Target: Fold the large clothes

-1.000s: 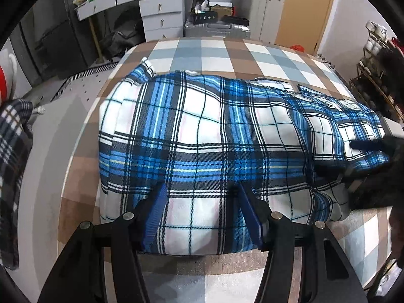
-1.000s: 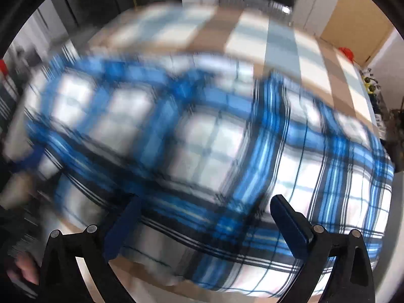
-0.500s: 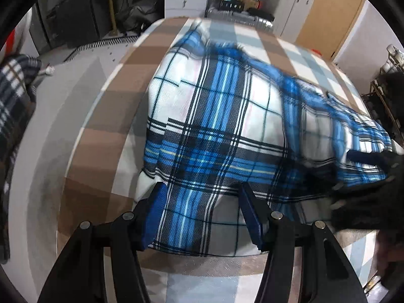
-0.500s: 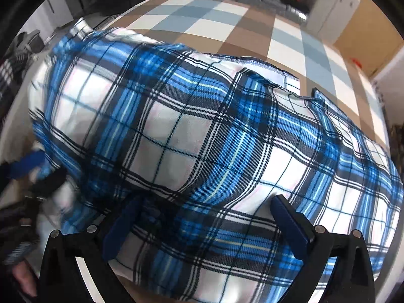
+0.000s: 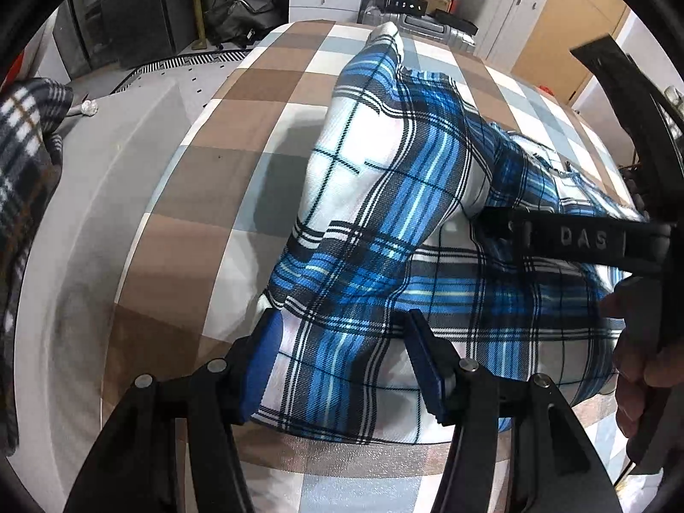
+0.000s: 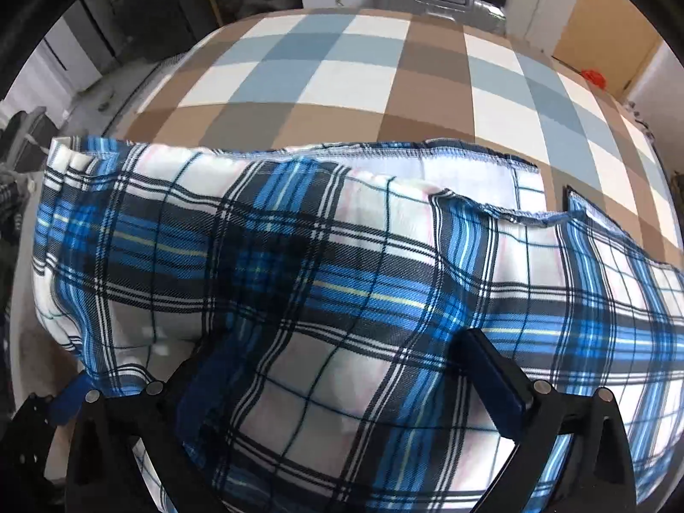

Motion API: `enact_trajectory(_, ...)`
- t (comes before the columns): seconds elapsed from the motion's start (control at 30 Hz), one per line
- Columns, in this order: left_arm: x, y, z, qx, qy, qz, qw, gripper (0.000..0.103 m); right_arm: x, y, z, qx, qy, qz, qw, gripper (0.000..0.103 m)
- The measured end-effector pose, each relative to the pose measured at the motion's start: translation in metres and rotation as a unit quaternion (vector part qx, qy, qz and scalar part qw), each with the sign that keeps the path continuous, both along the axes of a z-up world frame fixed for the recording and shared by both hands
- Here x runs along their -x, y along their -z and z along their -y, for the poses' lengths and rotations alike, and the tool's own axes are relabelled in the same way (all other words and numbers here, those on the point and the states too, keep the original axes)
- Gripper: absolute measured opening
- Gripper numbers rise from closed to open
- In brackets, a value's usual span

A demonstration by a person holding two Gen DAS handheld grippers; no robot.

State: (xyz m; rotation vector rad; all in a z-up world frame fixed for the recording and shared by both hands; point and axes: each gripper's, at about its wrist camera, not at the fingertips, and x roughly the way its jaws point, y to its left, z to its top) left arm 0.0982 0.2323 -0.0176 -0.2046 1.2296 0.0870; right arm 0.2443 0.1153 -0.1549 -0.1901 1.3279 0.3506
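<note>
**With the left side lifted, the fold is mid-swing**

While the blue plaid garment lies across the checked bedcover, its left portion stands raised in a peak above the rest, so the step in hand looks like carrying one side over the middle. The left gripper has its fingers set apart with the near hem of the cloth between them; whether the pads actually pinch the fabric I cannot tell. The right gripper is likewise spread wide, with plaid cloth draped over and between its fingers, and its hold is just as unclear. In the left wrist view the right gripper's body crosses the right side of the frame, just above the garment, with a hand at its handle.

In the right wrist view the far hems lie stacked and slightly uneven. The next move probably calls for bringing the raised side across to the right and laying it down so its edges meet those below, then smoothing the crease.
</note>
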Motion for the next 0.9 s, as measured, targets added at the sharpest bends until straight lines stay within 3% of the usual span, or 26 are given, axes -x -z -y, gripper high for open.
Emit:
enact_trajectory(0.07,-0.001,-0.002,-0.002,0.009,0.004,-0.001,0.9999,0.053,0.002,-0.006,0.006,-0.012,-0.008,-0.012,1.0,0.103)
enact_trajectory(0.13,0.001,-0.006,-0.009,0.032,0.005,0.009,0.9994,0.053,0.013,-0.024,0.024,-0.056,0.014,-0.009,0.998,0.103)
enact_trajectory(0.23,0.01,-0.015,-0.025,0.071,-0.005,0.03,0.997,0.053,0.044,-0.06,0.065,-0.166,0.041,0.011,0.985,0.103)
enact_trajectory(0.37,0.03,-0.027,-0.041,0.138,-0.037,0.051,0.9884,0.053,0.104,-0.089,0.112,-0.255,0.052,0.051,0.964,0.103)
enact_trajectory(0.47,0.05,-0.03,-0.051,0.197,-0.068,0.068,0.9757,0.053,0.15,-0.093,0.139,-0.316,0.061,0.06,0.945,0.103)
enact_trajectory(0.63,0.07,-0.015,-0.047,0.278,-0.099,0.041,0.9544,0.054,0.209,-0.086,0.154,-0.375,0.049,0.071,0.923,0.103)
enact_trajectory(0.67,0.074,-0.009,-0.048,0.297,-0.111,0.037,0.9476,0.066,0.215,-0.084,0.157,-0.388,0.048,0.074,0.917,0.103)
enact_trajectory(0.73,0.078,-0.001,-0.048,0.342,-0.122,0.026,0.9314,0.078,0.217,-0.079,0.156,-0.39,0.051,0.063,0.917,0.103)
enact_trajectory(0.8,0.078,0.004,-0.046,0.358,-0.136,0.018,0.9236,0.078,0.221,-0.08,0.151,-0.398,0.038,0.052,0.915,0.103)
enact_trajectory(0.9,0.072,0.006,-0.043,0.383,-0.146,0.021,0.912,0.078,0.228,-0.091,0.145,-0.395,0.011,0.078,0.915,0.103)
